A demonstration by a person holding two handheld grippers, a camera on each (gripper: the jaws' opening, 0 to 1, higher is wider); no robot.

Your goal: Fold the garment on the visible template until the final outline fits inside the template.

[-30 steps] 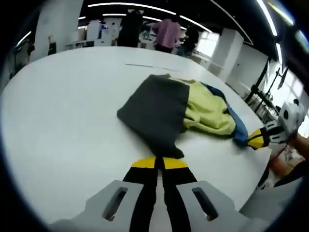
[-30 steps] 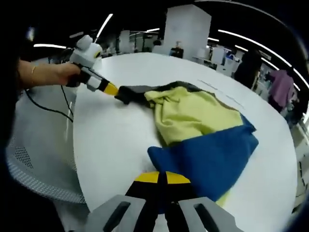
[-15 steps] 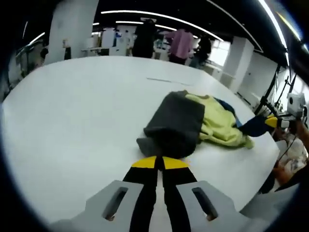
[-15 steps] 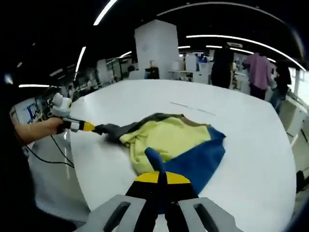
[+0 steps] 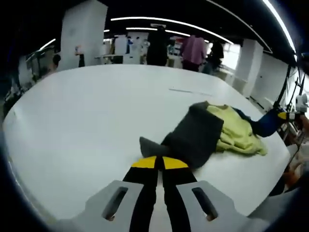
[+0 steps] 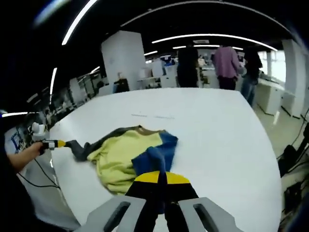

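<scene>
The garment lies bunched on the white table [image 5: 87,111], with a grey part [image 5: 195,135], a yellow part [image 5: 239,130] and a blue part [image 5: 264,123]. My left gripper [image 5: 157,162] is shut on a grey corner of it. The right gripper [image 5: 286,116] shows at the far right, holding the blue end. In the right gripper view my right gripper [image 6: 161,177] is shut on the blue cloth [image 6: 154,155], which rises in a fold over the yellow cloth [image 6: 118,154]. The left gripper [image 6: 59,143] pulls a grey strip [image 6: 91,146] taut at the left.
A thin marked line [image 5: 188,90] of the template lies on the table beyond the garment; it is also seen as faint marks [image 6: 149,116]. A hand [image 6: 21,155] holds the left gripper. People [image 6: 227,67] stand past the far table edge by a white pillar [image 5: 79,41].
Both grippers have kept their hold and drawn the garment along the table. The blue part has bunched up over the yellow, and the grey end has stretched into a strip.
</scene>
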